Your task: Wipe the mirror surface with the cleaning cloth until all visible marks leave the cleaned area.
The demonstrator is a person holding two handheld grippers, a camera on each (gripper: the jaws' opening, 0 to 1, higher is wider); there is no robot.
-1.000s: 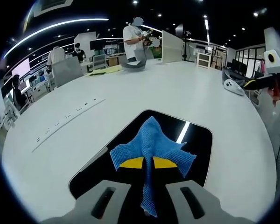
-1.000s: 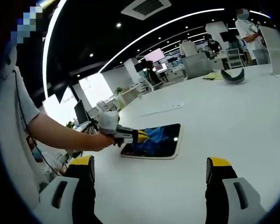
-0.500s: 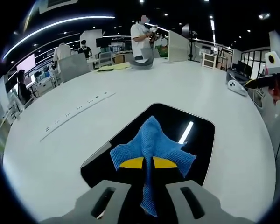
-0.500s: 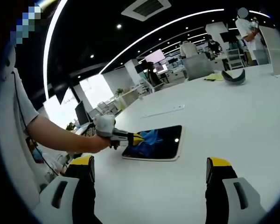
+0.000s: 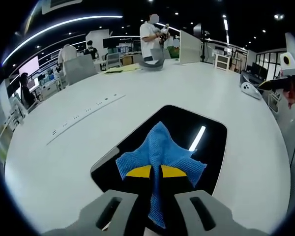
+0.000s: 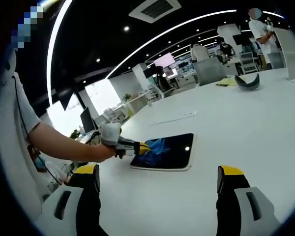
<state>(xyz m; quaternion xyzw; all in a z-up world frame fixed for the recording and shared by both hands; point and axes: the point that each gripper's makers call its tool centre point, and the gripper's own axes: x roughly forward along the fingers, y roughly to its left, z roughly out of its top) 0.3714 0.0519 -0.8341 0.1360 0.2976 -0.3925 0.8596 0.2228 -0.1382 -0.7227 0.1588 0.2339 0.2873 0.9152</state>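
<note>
My left tongs [image 5: 155, 173] clamped on blue cloth [image 5: 160, 150], pressed onto mirror [image 5: 206, 152] on desk [image 5: 137, 93]; mirror's long axis runs fwd, unwiped glass ahead; right tongs [image 6: 157, 184] wide apart, empty, well off.

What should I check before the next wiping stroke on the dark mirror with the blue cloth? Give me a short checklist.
1. Grip: the left gripper with yellow-tipped jaws is shut on the blue microfibre cleaning cloth. Ok.
2. Contact: the cloth lies spread on the dark rectangular mirror. Ok.
3. Mirror position: it lies flat on the white table, all edges on the tabletop. Ok.
4. Marks left on the glass: the bright streak looks like a ceiling light's reflection; smudges are too faint to judge. Cannot tell.
5. Right gripper: open, empty, well apart from the mirror. Ok.
</note>
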